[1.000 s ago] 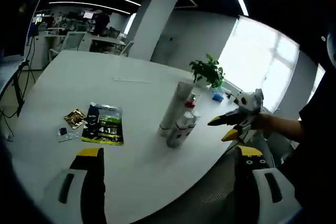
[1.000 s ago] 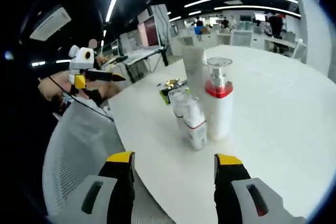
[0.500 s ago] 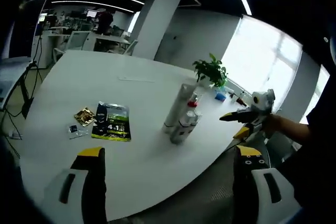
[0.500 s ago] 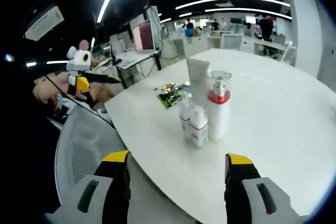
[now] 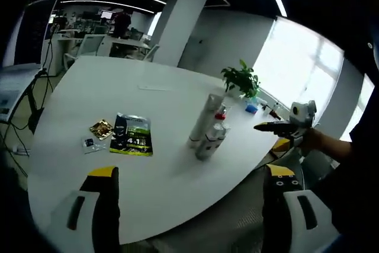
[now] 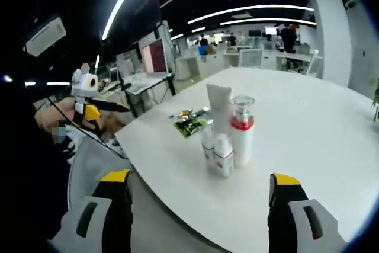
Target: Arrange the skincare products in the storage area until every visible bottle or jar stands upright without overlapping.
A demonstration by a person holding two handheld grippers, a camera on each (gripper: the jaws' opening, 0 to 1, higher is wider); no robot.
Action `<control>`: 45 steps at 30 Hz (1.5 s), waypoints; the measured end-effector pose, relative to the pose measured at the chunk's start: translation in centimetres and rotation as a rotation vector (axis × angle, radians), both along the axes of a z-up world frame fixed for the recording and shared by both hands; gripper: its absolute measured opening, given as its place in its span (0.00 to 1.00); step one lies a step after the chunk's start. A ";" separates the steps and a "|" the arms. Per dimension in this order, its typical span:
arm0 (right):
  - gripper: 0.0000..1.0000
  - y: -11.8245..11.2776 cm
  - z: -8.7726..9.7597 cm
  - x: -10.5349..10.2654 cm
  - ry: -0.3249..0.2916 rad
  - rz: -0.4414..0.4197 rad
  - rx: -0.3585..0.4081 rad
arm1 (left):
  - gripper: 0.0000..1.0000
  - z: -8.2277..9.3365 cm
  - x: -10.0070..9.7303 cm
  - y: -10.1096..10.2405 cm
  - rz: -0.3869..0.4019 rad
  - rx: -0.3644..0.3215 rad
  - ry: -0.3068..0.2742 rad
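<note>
A tight group of skincare products stands upright on the white table (image 5: 83,87): a tall white tube (image 5: 204,118), a pump bottle with a red collar (image 5: 221,114) and small white bottles (image 5: 208,143). From the right gripper view I see the tube (image 6: 219,108), the pump bottle (image 6: 241,133) and two small bottles (image 6: 223,154) in front. My left gripper (image 5: 190,170) is open and holds nothing, well short of the group. My right gripper (image 6: 200,177) is open wide off the table's edge, and holds nothing. A hand holds each gripper.
A dark green packet (image 5: 133,134), a gold sachet (image 5: 102,128) and a small sachet (image 5: 89,143) lie flat left of the bottles. A potted plant (image 5: 241,80) stands behind them. A mesh chair (image 6: 95,161) sits at the table's edge. Desks and people fill the far office.
Both cameras have drawn back from the table, so the bottles look smaller. The right gripper's jaws have spread wider. The bottles have not moved.
</note>
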State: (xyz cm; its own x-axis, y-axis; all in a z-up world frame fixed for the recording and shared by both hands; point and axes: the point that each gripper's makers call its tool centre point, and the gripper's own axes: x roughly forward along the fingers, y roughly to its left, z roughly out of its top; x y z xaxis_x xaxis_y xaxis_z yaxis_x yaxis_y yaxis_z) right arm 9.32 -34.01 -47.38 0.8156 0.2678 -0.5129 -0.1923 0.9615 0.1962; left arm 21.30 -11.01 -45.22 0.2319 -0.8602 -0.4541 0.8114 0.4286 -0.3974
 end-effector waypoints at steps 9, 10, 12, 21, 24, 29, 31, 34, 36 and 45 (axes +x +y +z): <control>0.99 -0.1 -1.4 -1.0 0.016 -0.032 0.028 | 0.96 0.7 -0.4 -0.3 0.008 -0.018 -0.013; 0.99 -0.2 -1.4 -1.0 0.009 -0.032 0.031 | 0.96 0.7 -0.4 -0.4 0.005 -0.014 -0.016; 0.99 -0.2 -1.2 -0.9 0.002 -0.032 0.036 | 0.97 0.6 -0.3 -0.3 0.001 -0.008 -0.020; 0.99 -0.5 -0.9 -0.8 -0.006 -0.037 0.038 | 0.96 0.7 -0.2 -1.1 -0.008 -0.006 -0.019; 0.99 -0.7 -0.9 -0.7 -0.006 -0.041 0.044 | 0.96 1.1 0.0 -1.3 -0.003 -0.016 -0.023; 0.98 -1.0 -0.9 -0.1 -0.008 -0.044 0.054 | 0.94 0.9 0.6 -1.3 -0.009 -0.014 -0.022; 0.98 -1.0 -0.8 0.2 -0.015 -0.040 0.053 | 0.93 0.6 1.0 -1.5 -0.017 -0.022 -0.021; 0.98 -0.8 -0.8 0.6 -0.016 -0.037 0.057 | 0.92 -0.3 2.0 -1.7 -0.019 0.013 -0.020; 0.97 -0.8 -0.8 0.7 -0.017 -0.039 0.057 | 0.90 -0.4 2.6 -1.8 -0.011 0.028 -0.020; 0.95 -1.5 -1.1 1.1 -0.022 -0.069 0.090 | 0.86 -1.1 4.6 -3.2 -0.019 0.061 -0.015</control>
State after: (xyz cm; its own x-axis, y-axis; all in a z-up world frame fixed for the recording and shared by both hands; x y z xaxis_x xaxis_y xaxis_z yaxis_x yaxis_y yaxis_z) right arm 10.44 -35.51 -48.46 0.8447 0.2548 -0.4707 -0.1315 0.9512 0.2790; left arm 25.90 -14.21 -46.32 0.2233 -0.8355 -0.5021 0.8252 0.4362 -0.3589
